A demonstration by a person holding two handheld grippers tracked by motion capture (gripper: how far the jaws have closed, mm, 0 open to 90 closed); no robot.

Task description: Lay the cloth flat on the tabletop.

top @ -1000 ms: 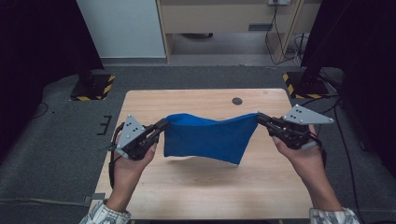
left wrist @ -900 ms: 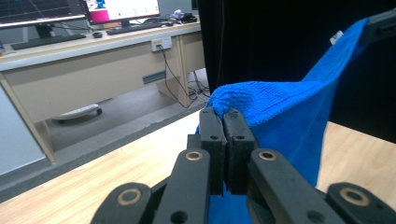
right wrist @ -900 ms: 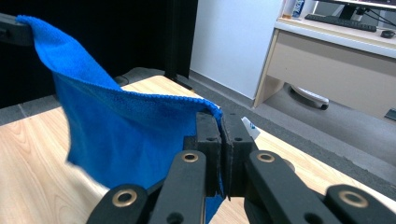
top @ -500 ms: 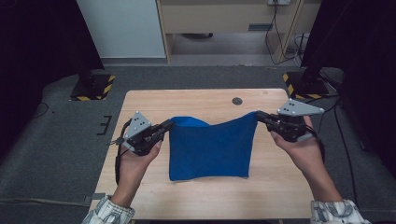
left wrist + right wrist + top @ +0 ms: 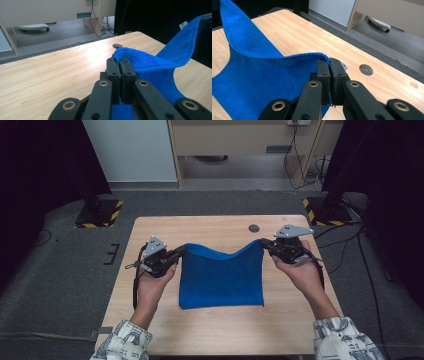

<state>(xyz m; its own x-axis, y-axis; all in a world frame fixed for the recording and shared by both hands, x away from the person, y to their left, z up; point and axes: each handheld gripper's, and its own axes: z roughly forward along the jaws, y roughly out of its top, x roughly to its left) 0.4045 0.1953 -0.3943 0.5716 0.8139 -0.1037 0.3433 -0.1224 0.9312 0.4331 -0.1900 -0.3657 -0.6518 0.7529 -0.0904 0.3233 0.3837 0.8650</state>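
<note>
Just table hole (image 5: 254, 228) behind towel (image 5: 222, 280)

A plain bright-blue cloth (image 5: 221, 275), pale wood-grain table (image 5: 210, 227), and seemingly patterned white-grey sleeves (image 5: 122, 342).

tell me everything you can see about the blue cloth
The blue terry cloth looks like soft, looped microfibre, roughly square. The left gripper and right gripper are each shut on one far corner, lifting that edge so that it sags in the middle. A small white tag shows near the right-hand corner. The near part lies flat on the light wooden table, its near edge straight.
</note>
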